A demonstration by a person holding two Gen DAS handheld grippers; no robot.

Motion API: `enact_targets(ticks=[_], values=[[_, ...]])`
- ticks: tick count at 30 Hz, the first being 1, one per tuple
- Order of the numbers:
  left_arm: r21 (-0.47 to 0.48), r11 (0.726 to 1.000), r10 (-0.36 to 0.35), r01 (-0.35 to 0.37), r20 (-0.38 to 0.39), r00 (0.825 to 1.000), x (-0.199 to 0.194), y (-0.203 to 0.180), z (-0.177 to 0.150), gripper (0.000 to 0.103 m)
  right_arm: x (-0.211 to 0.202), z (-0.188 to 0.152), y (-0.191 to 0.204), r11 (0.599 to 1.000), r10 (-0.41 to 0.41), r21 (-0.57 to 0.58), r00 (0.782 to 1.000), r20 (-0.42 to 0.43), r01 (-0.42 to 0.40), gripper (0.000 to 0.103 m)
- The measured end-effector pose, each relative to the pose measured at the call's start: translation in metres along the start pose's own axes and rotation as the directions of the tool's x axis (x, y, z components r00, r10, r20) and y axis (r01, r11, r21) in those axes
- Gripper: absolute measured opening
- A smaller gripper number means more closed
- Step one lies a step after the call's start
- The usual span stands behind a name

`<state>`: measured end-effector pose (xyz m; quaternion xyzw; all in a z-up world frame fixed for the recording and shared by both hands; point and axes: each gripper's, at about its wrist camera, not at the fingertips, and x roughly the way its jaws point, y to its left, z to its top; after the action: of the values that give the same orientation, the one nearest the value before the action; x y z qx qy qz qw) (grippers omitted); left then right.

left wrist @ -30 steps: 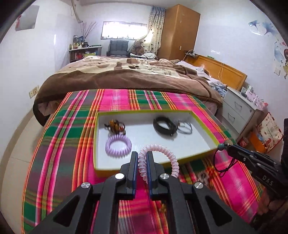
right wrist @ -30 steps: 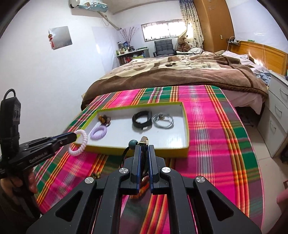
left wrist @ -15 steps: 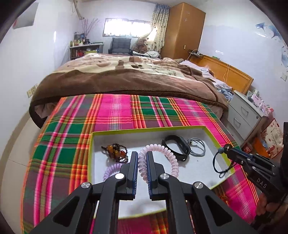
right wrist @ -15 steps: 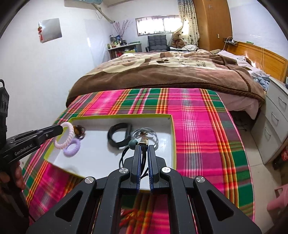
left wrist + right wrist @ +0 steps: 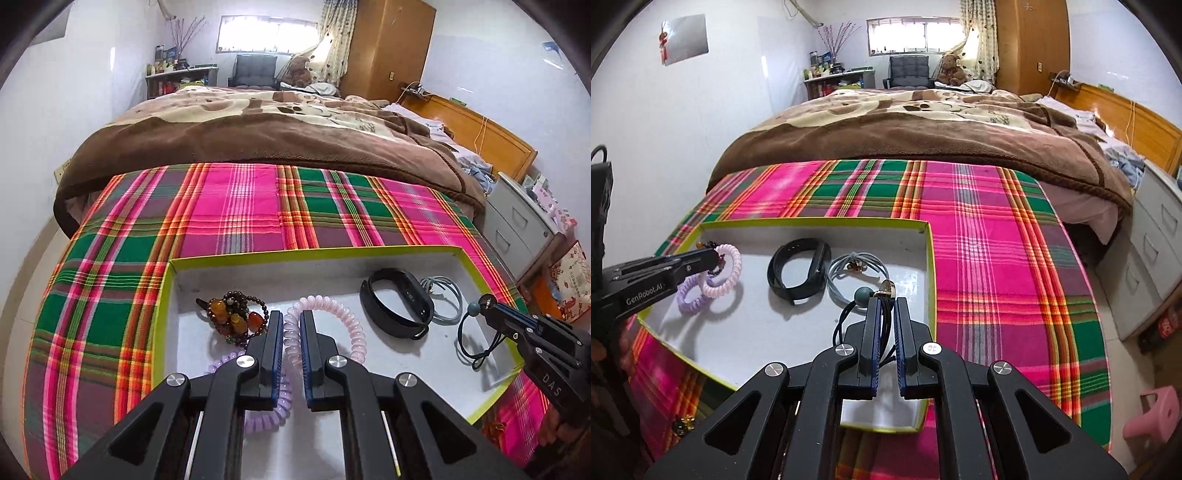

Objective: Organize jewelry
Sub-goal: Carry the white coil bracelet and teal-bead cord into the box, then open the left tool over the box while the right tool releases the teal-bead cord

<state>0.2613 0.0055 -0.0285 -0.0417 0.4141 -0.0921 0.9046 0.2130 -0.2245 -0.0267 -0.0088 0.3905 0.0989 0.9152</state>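
- Both of our grippers have crossed the near rim of the green-edged tray (image 5: pixel 314 253) in the past second and now hang above its white floor; a moment earlier they were still short of it, over the plaid cloth (image 5: pixel 236 206).
- Our left gripper (image 5: pixel 291 325) is clamped tight on the pink coil band (image 5: pixel 347 321), whose loop stands out beyond the fingertips, just right of the bead bracelet (image 5: pixel 236 321) and above the lilac coil band (image 5: pixel 258 402) lying on the tray floor.
- Our right gripper (image 5: pixel 885 306) is pinched nearly closed on the black cord necklace (image 5: pixel 846 321), its teal bead and gold clasp poking out at the tips and the cord dangling below, just in front of the grey cord ring (image 5: pixel 849 277).
- The black wristband (image 5: pixel 798 269) lies flat in the middle of the tray, between the two carried pieces.
- What has changed is position only: neither grip has loosened, and both pieces appear to be held off the floor rather than resting on it.
- For the task, we judge this the delivery step nearly done: each item is over the tray, and what remains is lowering and letting go.
- The risk we see is crowding: the pink band could land on top of the lilac one or the beads, and the necklace cord could tangle with the grey ring.
- Something small and amber lies on the cloth outside the near edge of the tray; we cannot tell what it is.
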Motion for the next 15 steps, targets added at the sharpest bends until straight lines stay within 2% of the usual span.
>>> enact_targets(ticks=[8,15], values=[[-0.001,1.000,0.008,-0.008,-0.024,1.000,0.010,0.001,0.000,0.009,0.008,-0.001,0.010,0.997,-0.059,-0.054,0.998,-0.011,0.058,0.007],[-0.004,1.000,-0.003,0.002,-0.046,0.999,0.016,0.002,-0.002,0.009,0.010,-0.003,0.012,0.998,-0.050,-0.050,0.998,-0.025,0.048,0.007]])
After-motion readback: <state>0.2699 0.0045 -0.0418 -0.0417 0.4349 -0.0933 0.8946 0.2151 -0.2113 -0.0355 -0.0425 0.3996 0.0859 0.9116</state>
